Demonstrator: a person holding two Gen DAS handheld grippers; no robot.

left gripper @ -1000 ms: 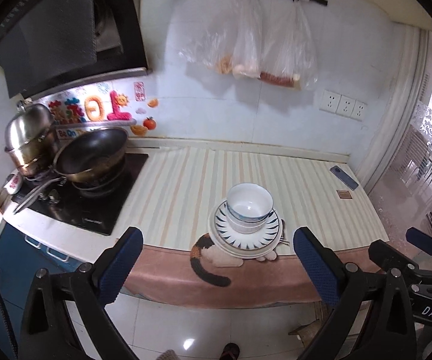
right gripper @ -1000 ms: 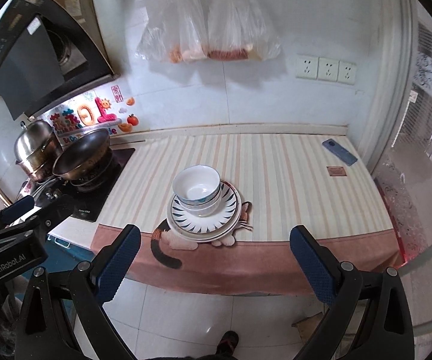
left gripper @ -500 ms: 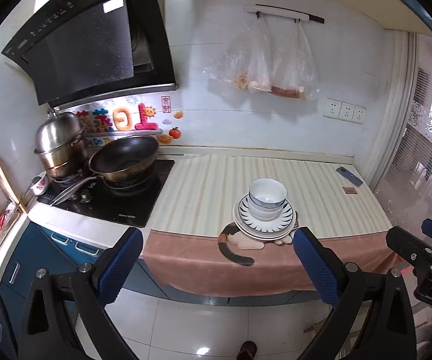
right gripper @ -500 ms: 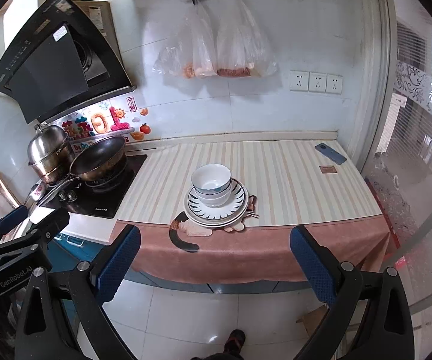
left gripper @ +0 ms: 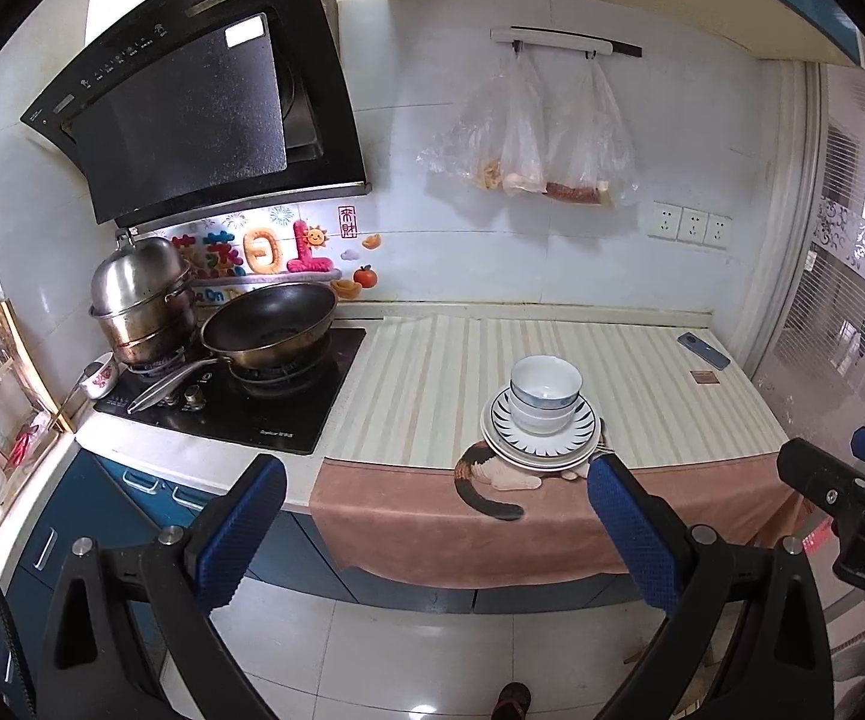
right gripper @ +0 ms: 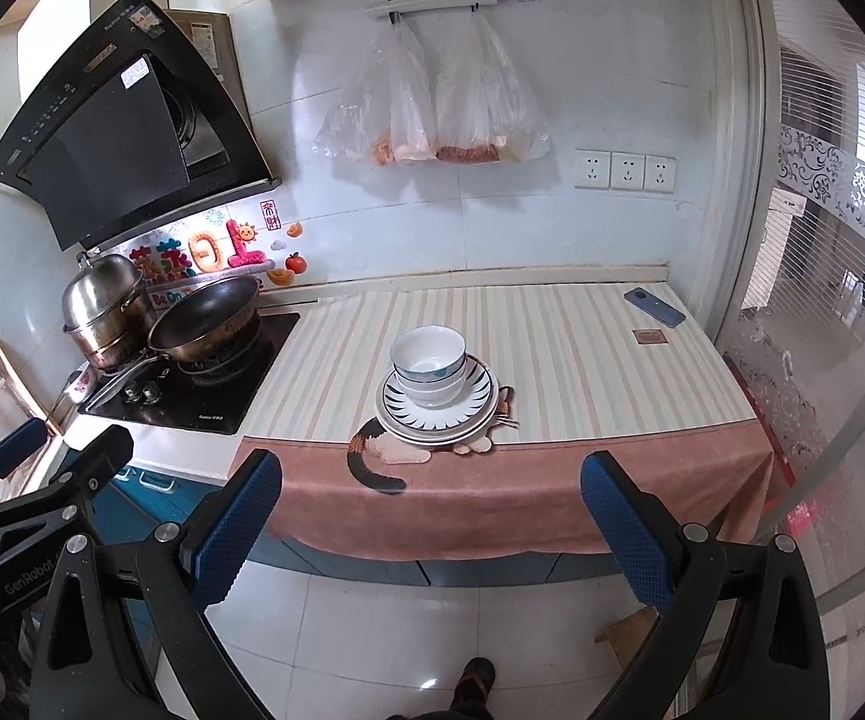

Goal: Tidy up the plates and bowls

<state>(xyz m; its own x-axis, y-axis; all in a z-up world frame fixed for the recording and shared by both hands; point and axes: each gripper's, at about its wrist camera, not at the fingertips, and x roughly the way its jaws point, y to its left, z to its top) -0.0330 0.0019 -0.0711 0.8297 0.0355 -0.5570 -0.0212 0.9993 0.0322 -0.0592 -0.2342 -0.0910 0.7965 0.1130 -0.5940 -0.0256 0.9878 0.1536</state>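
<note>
Striped counter (left gripper: 432, 372) with a stove (left gripper: 234, 396) at its left end. Near the front edge, bowls (left gripper: 545, 387) sit stacked on plates (left gripper: 540, 447). Both grippers, left (left gripper: 432, 525) and right (right gripper: 429, 525), hover off the counter, jaws wide, empty.

Both wrist cameras look from above the floor, well back from the counter's front edge (left gripper: 432, 468), facing the back wall. The left wrist view sits further left, toward the stove (left gripper: 234, 402); the right wrist view sits further right. Both share the stacked plates and bowls (left gripper: 543, 417) (right gripper: 435, 387), stove and hanging bags (right gripper: 432, 108).
</note>
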